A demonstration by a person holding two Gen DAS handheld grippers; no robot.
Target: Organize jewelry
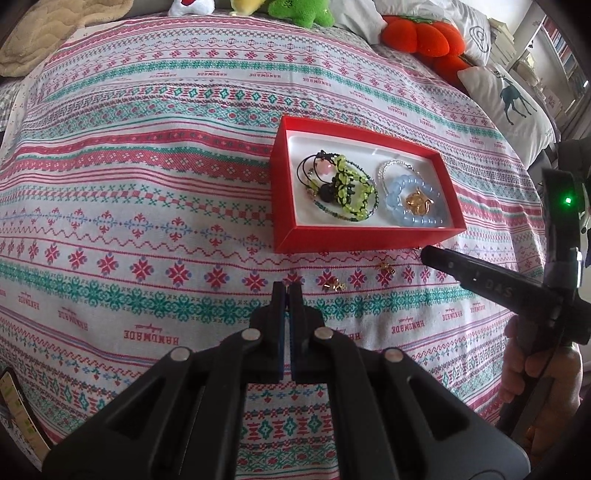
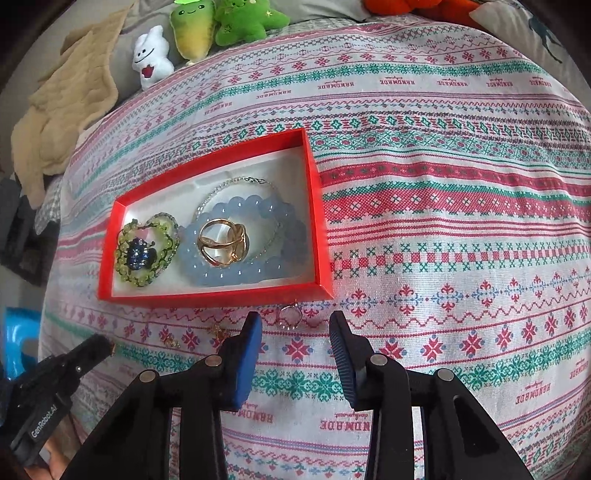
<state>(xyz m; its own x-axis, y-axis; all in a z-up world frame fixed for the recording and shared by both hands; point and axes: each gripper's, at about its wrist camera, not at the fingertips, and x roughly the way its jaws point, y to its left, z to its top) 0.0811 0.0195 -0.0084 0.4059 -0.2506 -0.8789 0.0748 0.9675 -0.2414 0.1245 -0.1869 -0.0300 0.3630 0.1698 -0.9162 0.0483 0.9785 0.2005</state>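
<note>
A red box [image 1: 284,177] [image 2: 314,206] with a white lining lies on the patterned bedspread. It holds a green bead bracelet [image 1: 351,192] [image 2: 147,251], a pale blue bead bracelet [image 1: 413,206] [image 2: 243,273], a silver chain [image 2: 236,184] and gold rings [image 2: 221,240]. Two small gold pieces [image 1: 334,285] [image 1: 386,267] lie on the cloth in front of the box. A thin silver ring [image 2: 290,315] lies just before the box wall. My left gripper [image 1: 287,291] is shut and empty, just left of the gold pieces. My right gripper [image 2: 295,328] is open, its fingertips either side of the silver ring.
Plush toys [image 2: 207,29] and an orange plush [image 1: 417,37] line the far edge of the bed. A beige blanket [image 2: 66,103] lies at the far left. A deer-print pillow [image 1: 513,103] is at the right. The right gripper's finger [image 1: 461,269] reaches beside the box's near corner.
</note>
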